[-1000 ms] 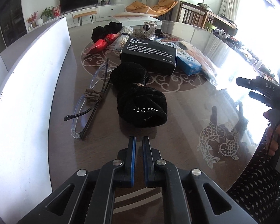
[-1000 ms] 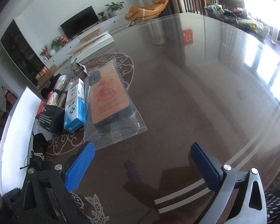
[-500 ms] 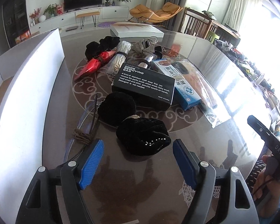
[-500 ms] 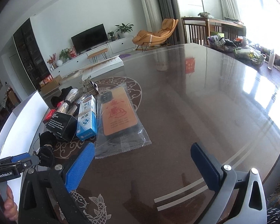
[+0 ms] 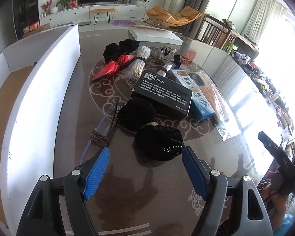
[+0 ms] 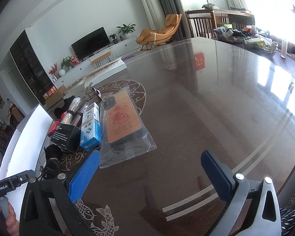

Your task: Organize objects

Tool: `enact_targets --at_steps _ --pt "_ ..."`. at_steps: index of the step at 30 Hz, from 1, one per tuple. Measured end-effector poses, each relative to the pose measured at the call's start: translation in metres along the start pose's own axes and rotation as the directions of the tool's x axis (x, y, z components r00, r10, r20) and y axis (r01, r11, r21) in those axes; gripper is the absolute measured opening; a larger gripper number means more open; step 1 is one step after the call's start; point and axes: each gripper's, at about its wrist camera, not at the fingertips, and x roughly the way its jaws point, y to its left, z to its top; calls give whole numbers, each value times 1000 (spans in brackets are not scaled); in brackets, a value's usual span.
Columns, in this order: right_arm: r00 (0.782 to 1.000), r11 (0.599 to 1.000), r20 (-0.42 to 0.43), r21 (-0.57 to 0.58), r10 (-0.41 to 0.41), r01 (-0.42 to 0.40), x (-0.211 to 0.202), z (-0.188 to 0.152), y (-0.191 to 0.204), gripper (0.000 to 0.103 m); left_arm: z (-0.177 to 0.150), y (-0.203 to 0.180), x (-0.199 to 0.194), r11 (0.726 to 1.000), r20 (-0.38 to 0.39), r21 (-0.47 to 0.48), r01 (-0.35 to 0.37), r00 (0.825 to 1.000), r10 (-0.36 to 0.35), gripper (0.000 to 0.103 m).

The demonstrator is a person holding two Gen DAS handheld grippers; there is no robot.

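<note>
My left gripper [image 5: 145, 163] is open and empty, hovering just short of a black fabric pouch with studs [image 5: 159, 142]. Behind it lie a second black pouch [image 5: 136, 114], clear glasses tied with cord [image 5: 100, 131], a black soap-bar box [image 5: 163, 93], a blue and white box [image 5: 196, 96], a bagged orange phone case [image 5: 216, 102], a red cone packet [image 5: 113, 67] and a swab bundle [image 5: 139, 63]. My right gripper [image 6: 149, 161] is open and empty above bare table, right of the phone case [image 6: 123, 121] and the blue box [image 6: 90, 129].
A large white open box [image 5: 39, 98] with a brown floor stands along the left of the dark glass table [image 6: 216, 102]. A white flat box [image 5: 153, 34] lies at the table's far edge. Chairs and a cluttered side table stand beyond on the right.
My left gripper opened from shut and pulled back and up from the black pouches. My right gripper stayed open and tilted up, showing more of the room.
</note>
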Motion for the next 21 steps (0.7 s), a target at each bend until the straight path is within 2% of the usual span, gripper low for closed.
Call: enact_targets --at_steps 9,14,17,21 --pt "1000 1000 -6 20 4 -4 1 0 -3 103 29 19 6 998 -5 -62 31 1000 -31 75" --pt "1000 1000 -12 15 1 -1 2 0 -3 103 35 -2 37 1000 -61 -2 20 998 -20 75" --pt "1000 1000 -16 17 1 -1 3 -1 -3 103 34 -26 61 997 -87 74 -25 996 31 75" --pt "1000 1000 -15 22 4 -4 3 -1 -4 103 31 -47 92 978 -79 151 -142 985 155 74"
